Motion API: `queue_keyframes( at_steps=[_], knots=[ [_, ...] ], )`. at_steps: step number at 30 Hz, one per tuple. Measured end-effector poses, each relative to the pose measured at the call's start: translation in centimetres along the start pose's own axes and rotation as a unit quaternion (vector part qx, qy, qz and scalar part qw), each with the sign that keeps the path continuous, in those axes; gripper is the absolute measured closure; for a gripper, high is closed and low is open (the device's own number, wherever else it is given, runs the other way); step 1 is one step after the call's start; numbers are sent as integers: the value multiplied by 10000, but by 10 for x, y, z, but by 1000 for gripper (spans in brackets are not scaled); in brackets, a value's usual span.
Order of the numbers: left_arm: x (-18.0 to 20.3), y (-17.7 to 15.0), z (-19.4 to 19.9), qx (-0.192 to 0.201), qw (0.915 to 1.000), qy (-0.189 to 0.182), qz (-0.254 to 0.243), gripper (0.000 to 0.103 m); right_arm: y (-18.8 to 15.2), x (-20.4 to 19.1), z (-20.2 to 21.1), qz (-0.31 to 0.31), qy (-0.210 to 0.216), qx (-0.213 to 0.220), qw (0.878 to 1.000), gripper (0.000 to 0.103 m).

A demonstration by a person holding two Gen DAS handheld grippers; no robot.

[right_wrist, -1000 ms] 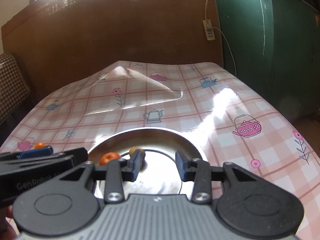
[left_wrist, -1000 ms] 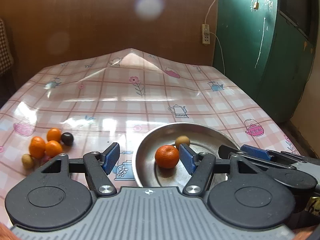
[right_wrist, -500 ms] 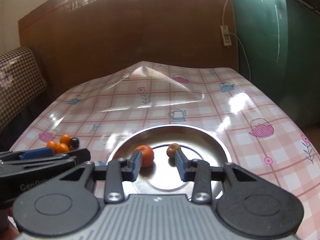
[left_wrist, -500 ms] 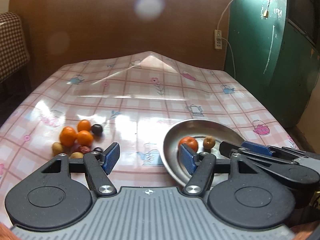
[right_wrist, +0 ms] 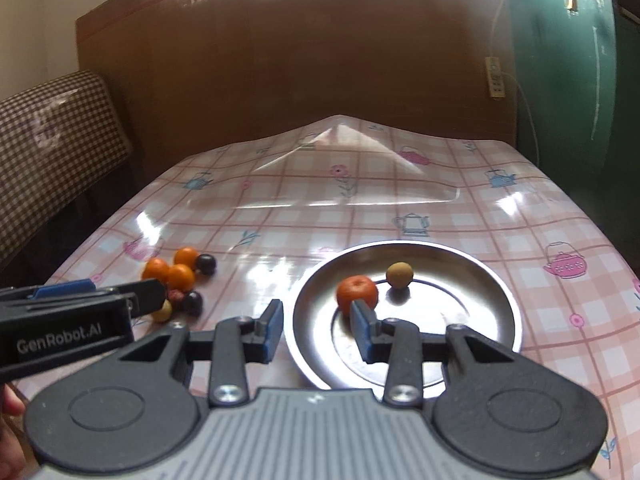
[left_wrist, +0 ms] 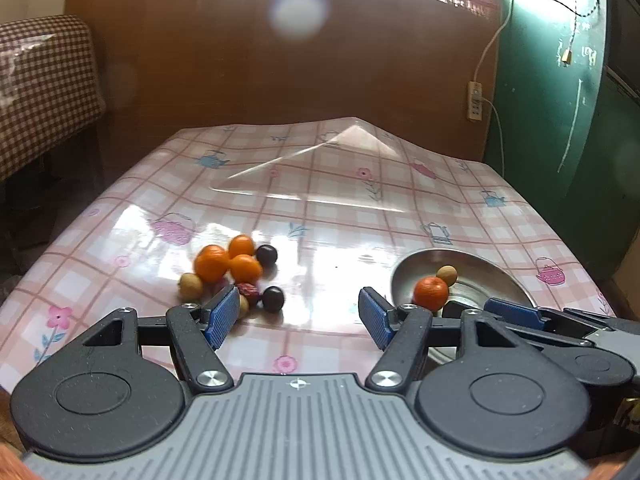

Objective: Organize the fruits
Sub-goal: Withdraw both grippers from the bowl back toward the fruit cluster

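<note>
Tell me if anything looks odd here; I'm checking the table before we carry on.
The tablecloth is humped up into a ridge at the far end rather than lying flat. Otherwise nothing stands out: the loose fruit sits in one heap, and the metal plate is upright, unspilled.

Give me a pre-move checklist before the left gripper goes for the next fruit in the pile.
1. Left gripper open and empty: ok.
2. Right gripper empty, jaws apart: ok.
3. Fruit pile within view ahead of the left gripper: ok.
4. Metal plate has free room beside the tangerine and the small tan fruit: ok.
5. Target fruit separable from its neighbours: not ok, the fruits are touching.
6. Fruit hidden behind the left finger: cannot tell.
</note>
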State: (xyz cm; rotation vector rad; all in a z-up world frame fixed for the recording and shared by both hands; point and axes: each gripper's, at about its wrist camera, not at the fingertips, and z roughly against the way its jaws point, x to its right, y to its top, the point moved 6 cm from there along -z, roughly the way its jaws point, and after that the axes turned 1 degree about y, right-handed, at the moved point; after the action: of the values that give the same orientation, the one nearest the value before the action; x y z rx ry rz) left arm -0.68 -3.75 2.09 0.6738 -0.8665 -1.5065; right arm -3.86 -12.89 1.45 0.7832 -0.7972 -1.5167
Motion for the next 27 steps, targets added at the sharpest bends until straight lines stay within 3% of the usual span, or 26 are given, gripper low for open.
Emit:
queue_keyframes(
  at_steps=[27],
  knots=[
    [-32, -13, -17, -276, 9983, 408, 322, 24, -9, -46, -33, 346, 467, -317, 9978, 65]
  ],
)
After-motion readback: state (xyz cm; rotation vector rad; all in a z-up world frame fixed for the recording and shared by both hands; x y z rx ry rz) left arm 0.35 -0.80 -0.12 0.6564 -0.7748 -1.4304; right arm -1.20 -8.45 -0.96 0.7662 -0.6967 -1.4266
